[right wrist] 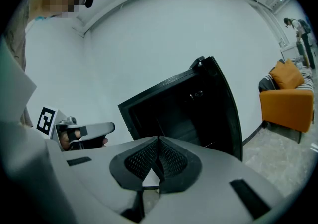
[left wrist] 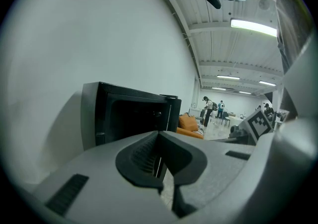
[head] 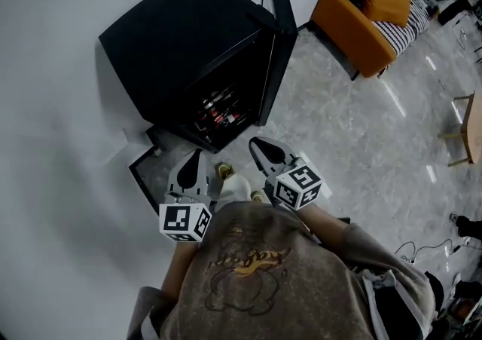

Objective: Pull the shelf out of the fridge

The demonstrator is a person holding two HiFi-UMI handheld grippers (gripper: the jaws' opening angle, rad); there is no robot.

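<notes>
The black fridge (head: 188, 37) stands on the floor against the white wall, its door (head: 277, 37) swung open to the right. In its dark opening, bottles and cans (head: 218, 111) sit on a shelf whose edge I can barely make out. Both grippers are held in front of the opening, short of it and touching nothing. My left gripper (head: 198, 154) is shut and empty, and so is my right gripper (head: 258, 142). The left gripper view shows shut jaws (left wrist: 159, 136) facing the fridge (left wrist: 129, 118). From the right gripper view, closed tips (right wrist: 159, 141) face the open interior (right wrist: 174, 113).
A dark flat frame (head: 143, 165) lies on the floor by the fridge's front left corner. An orange sofa (head: 361, 22) stands at the back right and a wooden table (head: 467, 131) at the right edge. Several people (left wrist: 211, 109) stand far off in the room.
</notes>
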